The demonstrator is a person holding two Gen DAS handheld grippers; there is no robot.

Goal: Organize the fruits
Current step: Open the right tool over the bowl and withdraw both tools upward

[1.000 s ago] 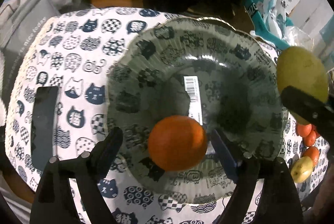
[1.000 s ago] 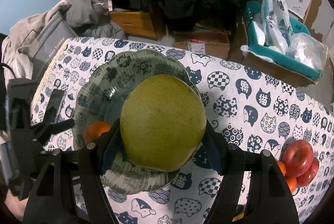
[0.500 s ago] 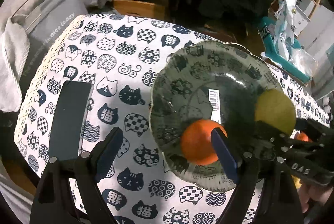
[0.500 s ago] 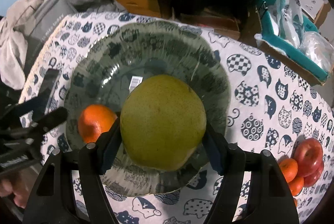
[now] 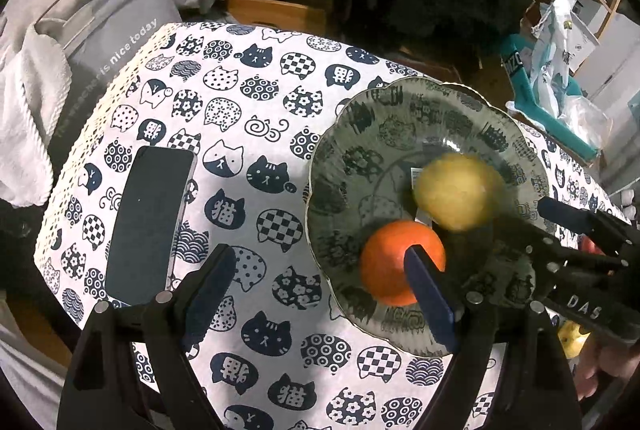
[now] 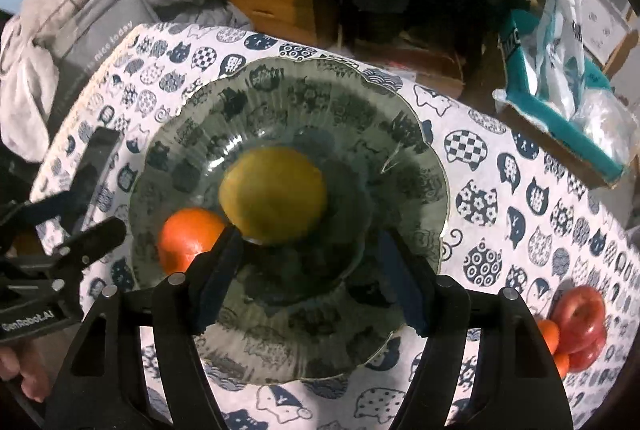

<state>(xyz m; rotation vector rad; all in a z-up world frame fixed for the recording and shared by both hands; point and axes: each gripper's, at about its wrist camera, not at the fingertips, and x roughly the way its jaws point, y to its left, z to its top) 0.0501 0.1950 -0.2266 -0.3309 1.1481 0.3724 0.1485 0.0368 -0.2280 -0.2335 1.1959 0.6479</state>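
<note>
Right gripper (image 6: 310,280): jaws apart, nothing between them; it hangs over the near half of the plate.
Left gripper (image 5: 320,294): jaws apart, holding nothing; its right finger (image 5: 430,296) overlaps the orange in view, contact not clear.
Plate (image 6: 400,133): dark, see-through, scalloped rim, directly ahead of the right gripper, lying on the cat-print cloth (image 6: 520,197).
Orange (image 6: 188,238): in the plate, just beyond the right gripper's left finger; round, bright, glossy skin.
Pear (image 6: 274,193): in the plate, ahead of the right gripper's opening, touching or nearly touching the orange; yellow-green, dull skin, broad and rounded. Blurred in the left wrist view, so whether it has settled I cannot tell.
Done so far: two fruits in the plate, as I judge it.
Left to do: a red apple (image 6: 580,318) and small oranges (image 6: 548,336) lie on the cloth, to the right of the right gripper, well apart from the plate. A yellow fruit (image 5: 572,340) shows low right in the left wrist view, partly hidden.
Progress estimate: early to middle; more fruit out than in.
Off to the left: a dark phone (image 5: 148,222) flat on the cloth, left of the left gripper.
Far: grey bag (image 5: 108,41) and clothes past the table edge.
</note>
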